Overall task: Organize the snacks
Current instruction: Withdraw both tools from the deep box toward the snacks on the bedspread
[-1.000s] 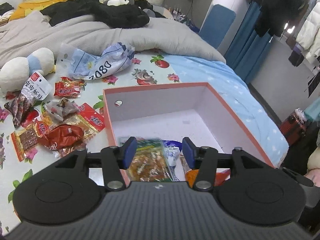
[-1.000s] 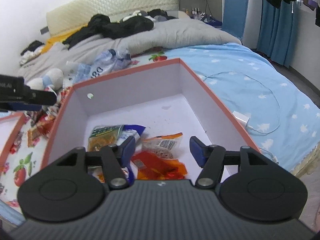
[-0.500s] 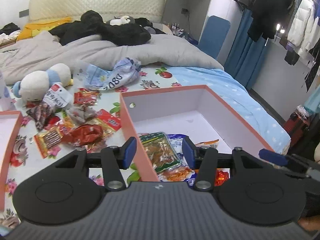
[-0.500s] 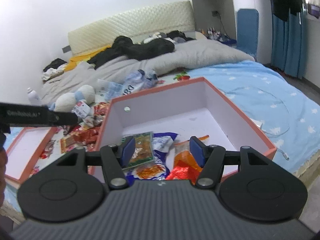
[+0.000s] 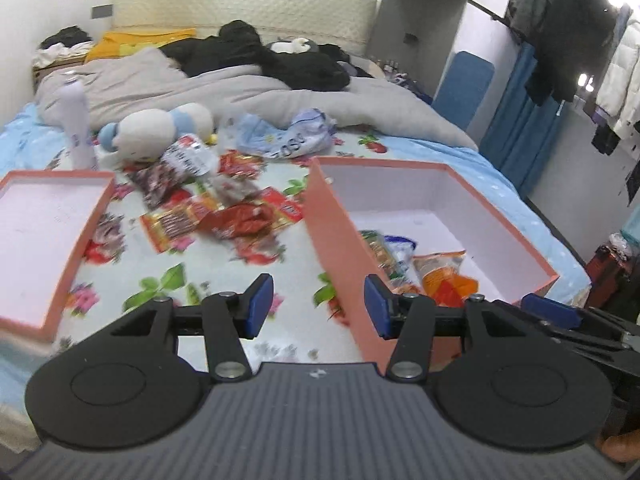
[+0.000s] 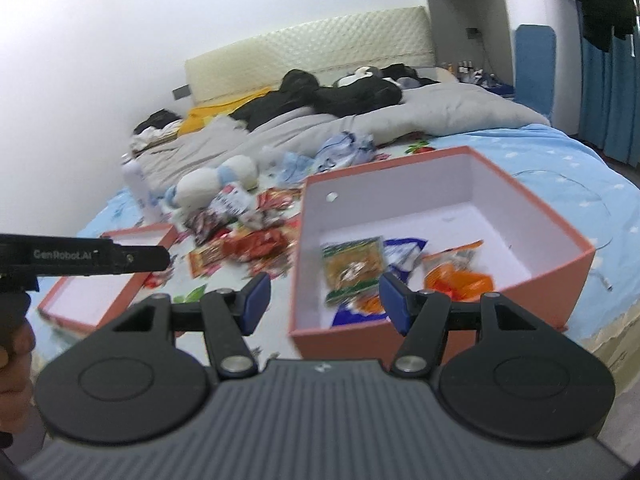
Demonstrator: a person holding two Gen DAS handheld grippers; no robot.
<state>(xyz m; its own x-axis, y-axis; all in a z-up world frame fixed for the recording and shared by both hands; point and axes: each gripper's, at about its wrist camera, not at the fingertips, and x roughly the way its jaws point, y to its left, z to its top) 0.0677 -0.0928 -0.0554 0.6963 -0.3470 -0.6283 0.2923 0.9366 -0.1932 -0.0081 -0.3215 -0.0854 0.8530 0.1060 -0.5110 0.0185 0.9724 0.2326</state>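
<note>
Nearest in the left wrist view, the left gripper (image 5: 319, 306) hangs above the flowered bedsheet (image 5: 280, 280) with its blue pads apart and nothing between them; its right pad sits in front of the near wall of the big pink box (image 5: 332, 240). In the right wrist view, the right gripper (image 6: 324, 300) is likewise spread with nothing held, poised over the near left corner of the same box, and the person's hand (image 6: 14, 356) holding the other tool shows at the left edge. Inside the box lie a green snack packet (image 6: 351, 266), a blue and white packet (image 6: 404, 252) and an orange packet (image 6: 456, 274), all gathered in the near half, while the far half of the white floor is bare. Left of the box, across a strip of sheet, the shallow pink lid (image 5: 44, 240) lies open side up. Between and beyond lid and box, a loose heap of red and brown snack packets (image 5: 224, 212) is scattered on the sheet, blurred in both views. Just past the heap rest a white and blue plush toy (image 5: 160, 132), a white bottle (image 5: 78, 124) standing upright, and a crumpled pale blue plastic bag (image 5: 288, 140). Farther back, a grey quilt (image 5: 248, 96) stretches across the bed with black clothes (image 5: 272, 60) piled on it, and a quilted cream headboard (image 5: 240, 4) stands against the wall. On the right, blue curtains (image 5: 528, 128) hang beside coats on a rail.
</note>
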